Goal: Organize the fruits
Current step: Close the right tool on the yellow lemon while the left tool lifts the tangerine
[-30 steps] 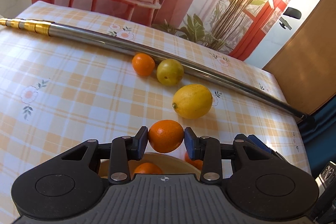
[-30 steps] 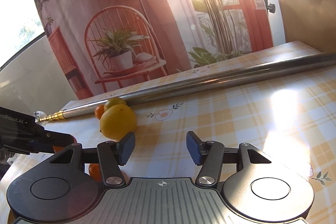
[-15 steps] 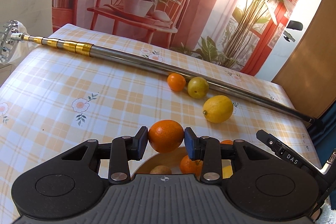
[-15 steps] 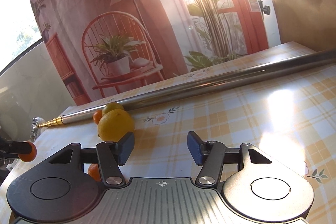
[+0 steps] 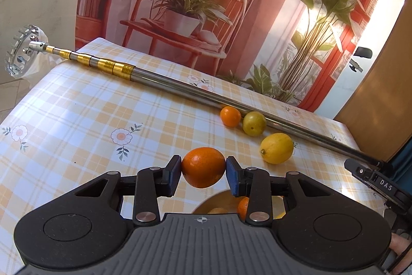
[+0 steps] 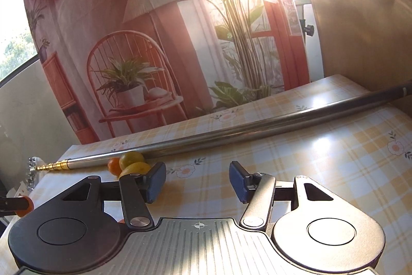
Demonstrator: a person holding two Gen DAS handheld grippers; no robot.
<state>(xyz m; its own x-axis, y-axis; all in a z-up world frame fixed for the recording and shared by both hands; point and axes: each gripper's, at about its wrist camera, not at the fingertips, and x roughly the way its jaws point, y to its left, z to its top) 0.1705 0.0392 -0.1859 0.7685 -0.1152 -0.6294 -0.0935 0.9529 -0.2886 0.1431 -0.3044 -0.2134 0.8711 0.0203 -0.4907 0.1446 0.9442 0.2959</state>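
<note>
a: where's the orange [image 5: 203, 166] now?
b: pinched in the left gripper [image 5: 203, 172], lifted over the bowl [image 5: 206, 205] that already holds fruit.
a: so the placing step?
b: i'd say so; next, lower and release. the right gripper [image 6: 197, 182] gapes wide, holding nothing, beyond the bowl.

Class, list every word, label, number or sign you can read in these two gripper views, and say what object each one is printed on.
"DAS": white letters on the black body of the right gripper, seen at the right edge of the left wrist view.
The book spines on the printed red backdrop are too small and blurred to read.
The orange fruit, the yellow lemon and the telescopic metal pole show no text.
</note>
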